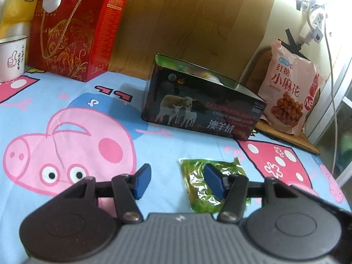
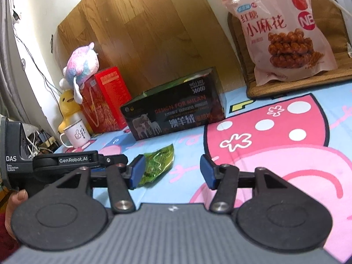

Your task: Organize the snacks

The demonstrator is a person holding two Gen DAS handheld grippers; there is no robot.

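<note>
A small green snack packet [image 1: 199,182] lies flat on the cartoon bedsheet; it also shows in the right wrist view [image 2: 159,164]. My left gripper [image 1: 177,181] is open just above the sheet, its right finger over the packet. My right gripper [image 2: 171,172] is open and empty, the packet just past its left finger. A dark open box with sheep pictures [image 1: 202,107] stands behind the packet, also in the right wrist view [image 2: 176,107]. A pink bag of twisted snacks [image 1: 288,92] leans at the back right [image 2: 283,30].
A red gift box [image 1: 74,33] with plush toys [image 2: 77,66] on and beside it stands at the back left. A white enamel mug [image 1: 12,57] sits beside it. A wooden board [image 1: 187,22] leans against the wall. Cables and a power strip [image 1: 316,26] hang at the right.
</note>
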